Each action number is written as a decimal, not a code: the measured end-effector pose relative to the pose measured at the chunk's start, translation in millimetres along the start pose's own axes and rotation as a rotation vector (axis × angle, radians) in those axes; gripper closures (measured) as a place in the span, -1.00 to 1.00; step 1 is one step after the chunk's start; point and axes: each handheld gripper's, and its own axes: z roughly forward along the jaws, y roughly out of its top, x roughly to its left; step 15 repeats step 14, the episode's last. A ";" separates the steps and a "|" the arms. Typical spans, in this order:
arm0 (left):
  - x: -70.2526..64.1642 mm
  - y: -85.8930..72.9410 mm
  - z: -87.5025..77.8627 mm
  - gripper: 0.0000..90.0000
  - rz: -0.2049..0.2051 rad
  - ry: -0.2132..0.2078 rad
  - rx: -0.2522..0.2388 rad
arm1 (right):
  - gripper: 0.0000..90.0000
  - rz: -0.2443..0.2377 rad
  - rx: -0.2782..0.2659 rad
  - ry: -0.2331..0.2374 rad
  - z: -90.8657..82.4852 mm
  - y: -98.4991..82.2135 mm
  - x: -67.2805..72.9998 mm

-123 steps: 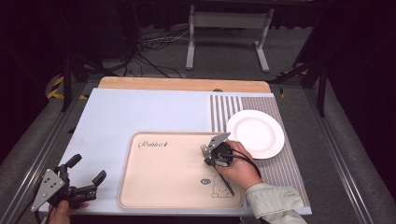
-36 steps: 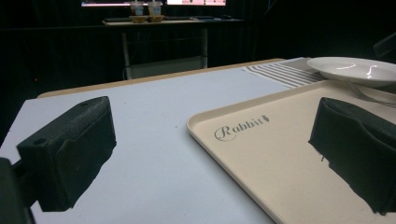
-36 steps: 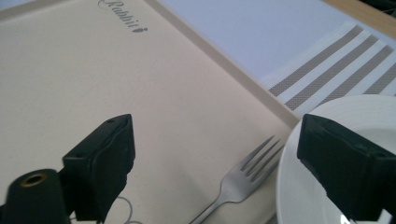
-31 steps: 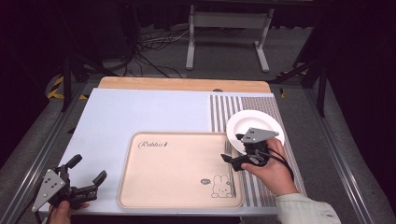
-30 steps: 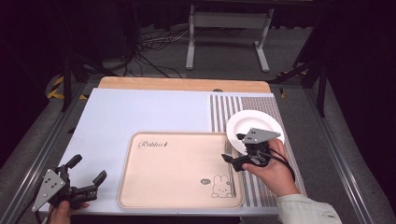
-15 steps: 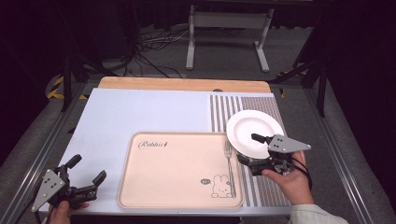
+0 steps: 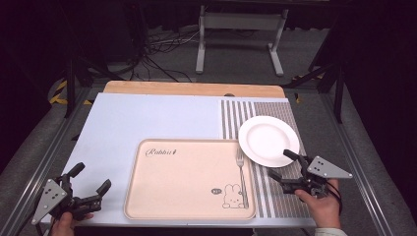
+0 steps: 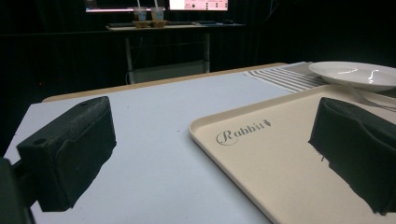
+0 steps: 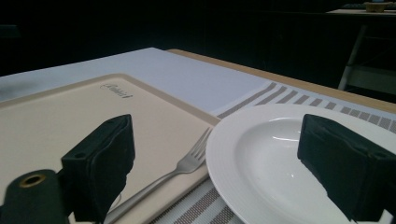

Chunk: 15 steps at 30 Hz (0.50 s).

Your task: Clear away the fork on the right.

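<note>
The beige tray (image 7: 187,177) bears the script word "Rabbit" near its far-left corner.

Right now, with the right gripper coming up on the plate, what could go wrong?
The plate's near rim sits close to the open right gripper, so a low approach might shove it across the striped mat. The plate also lies close by the fork on the tray's right edge; sliding it could knock the fork off.

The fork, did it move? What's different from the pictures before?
Yes. The right gripper put the fork down along the tray's right edge, let go, and moved right and nearer the person, to just below the plate, jaws open and empty. The left gripper, the tray and the plate stayed put.
</note>
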 end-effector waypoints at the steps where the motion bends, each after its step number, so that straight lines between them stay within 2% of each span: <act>1: 0.0 0.1 -0.1 -0.98 -0.001 0.000 -0.001 | -0.74 0.010 -0.015 0.008 -1.8 -3.9 -1.7; 3: 0.3 0.2 -0.3 -0.98 0.000 0.001 -0.003 | -0.73 0.043 -0.035 0.025 -3.7 -12.4 -3.5; 7: 0.8 0.4 -0.7 -0.98 0.000 0.000 -0.006 | -0.72 0.041 -0.003 -0.019 -6.5 -26.7 -6.1; 15: 0.9 0.4 -0.6 -0.98 -0.003 -0.001 -0.008 | -0.75 0.069 -0.013 -0.062 -9.1 -31.6 -7.5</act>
